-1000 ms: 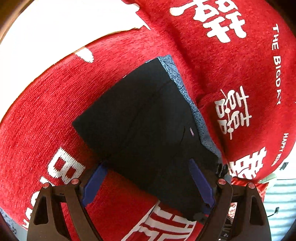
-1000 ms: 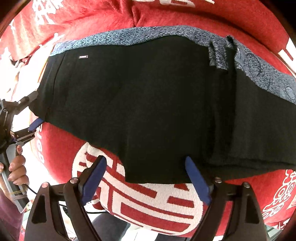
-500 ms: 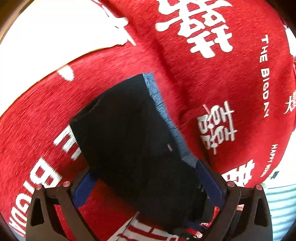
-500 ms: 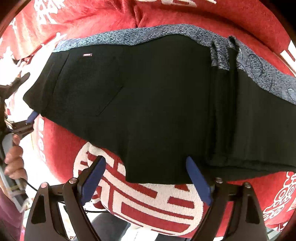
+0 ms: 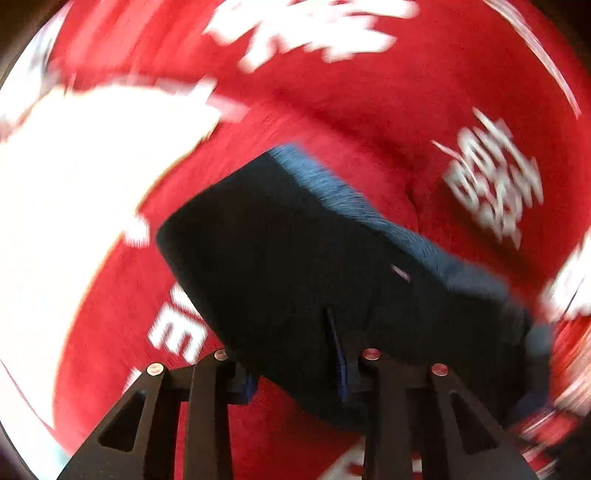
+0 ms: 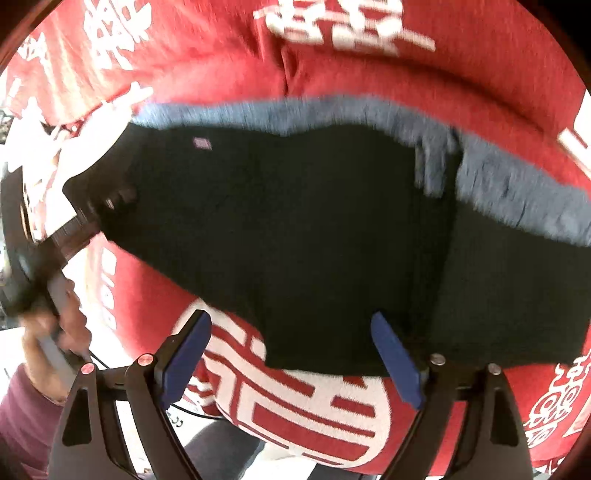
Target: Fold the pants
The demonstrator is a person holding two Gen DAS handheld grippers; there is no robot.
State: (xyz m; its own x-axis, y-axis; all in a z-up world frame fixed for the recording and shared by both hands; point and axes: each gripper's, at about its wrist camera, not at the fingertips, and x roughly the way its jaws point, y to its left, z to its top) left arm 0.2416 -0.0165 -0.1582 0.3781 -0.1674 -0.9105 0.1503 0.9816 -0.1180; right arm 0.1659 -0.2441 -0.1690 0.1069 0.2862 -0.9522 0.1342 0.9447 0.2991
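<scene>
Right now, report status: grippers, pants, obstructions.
Left gripper shut on pants at the waist end. Right gripper open, at the near edge. Pants half folded on red blanket. Nothing in the way.

No readable text: white lettering on the red blanket (image 6: 295, 417) and the pants' tag (image 6: 202, 143) too blurred.

The place looks like a home, a living room or a bedroom. A soft, cushioned surface carries a red blanket (image 6: 369, 85) with big white Chinese wedding characters (image 6: 347, 26) and English words (image 6: 107, 291), a decoration typical for a private house after a marriage.
</scene>
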